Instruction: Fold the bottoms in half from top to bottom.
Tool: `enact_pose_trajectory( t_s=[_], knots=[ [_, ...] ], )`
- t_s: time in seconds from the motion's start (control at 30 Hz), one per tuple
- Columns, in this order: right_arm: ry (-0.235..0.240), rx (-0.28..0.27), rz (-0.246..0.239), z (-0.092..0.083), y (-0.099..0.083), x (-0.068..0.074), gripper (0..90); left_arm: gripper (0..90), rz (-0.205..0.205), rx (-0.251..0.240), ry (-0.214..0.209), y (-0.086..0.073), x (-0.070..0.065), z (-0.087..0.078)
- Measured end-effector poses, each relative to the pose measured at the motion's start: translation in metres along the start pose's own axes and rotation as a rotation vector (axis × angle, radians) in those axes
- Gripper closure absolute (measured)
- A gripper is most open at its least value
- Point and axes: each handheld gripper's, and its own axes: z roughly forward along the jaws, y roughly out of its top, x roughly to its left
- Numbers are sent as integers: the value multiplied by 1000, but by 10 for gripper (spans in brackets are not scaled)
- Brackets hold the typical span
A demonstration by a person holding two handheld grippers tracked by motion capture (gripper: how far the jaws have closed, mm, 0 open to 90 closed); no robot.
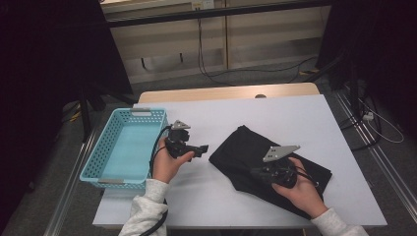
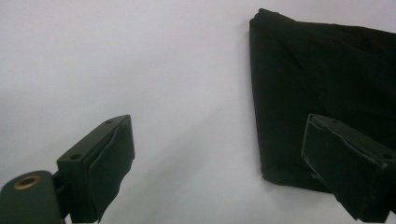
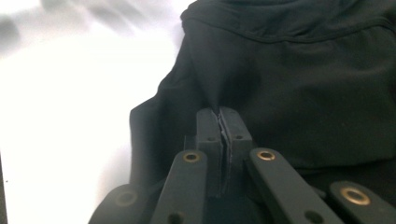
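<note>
Right tool (image 3: 219,122) apparently pinches black cloth (image 1: 246,147); left tool (image 2: 215,154) gapes beside blue basket (image 1: 105,142).

A: What are you working with on the table?
B: You've got a black garment (image 1: 255,157) of soft, matt cloth, creased where it folds, on a smooth, matt white tabletop (image 1: 295,118) edged in pale wood.
A: And the basket (image 1: 123,147)?
B: Turquoise plastic, perforated, slightly glossy. Your right gripper (image 3: 219,116) looks like matt black plastic with brass-coloured rivets.
</note>
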Motion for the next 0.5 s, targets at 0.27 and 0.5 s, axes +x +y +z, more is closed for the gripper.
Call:
enact_pose_trajectory(
  t_s=[0.27,0.5],
  knots=[
    [-63,-51,26,-12,6,-16,696,93,-6,-2,-1,-1,1,-1],
    [-247,-57,119,-7,5,-59,641,94,5,7,2,-3,-2,-1]
  ],
)
